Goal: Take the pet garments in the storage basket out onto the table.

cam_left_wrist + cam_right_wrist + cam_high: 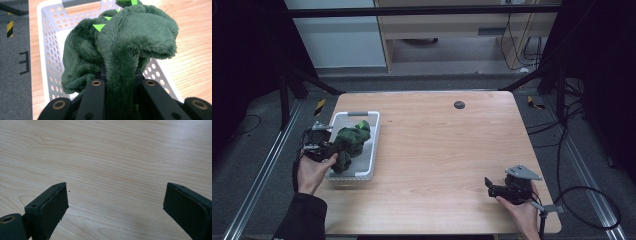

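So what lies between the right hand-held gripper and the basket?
Just bare table, as the high view shows, between the right hand-held gripper and the basket.

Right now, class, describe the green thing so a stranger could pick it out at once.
Start at the wooden table and go to its left edge, where a white perforated basket sits. Over it, the left claw pinches a dark green plush toy. It is the one fuzzy item, with bright green triangles.
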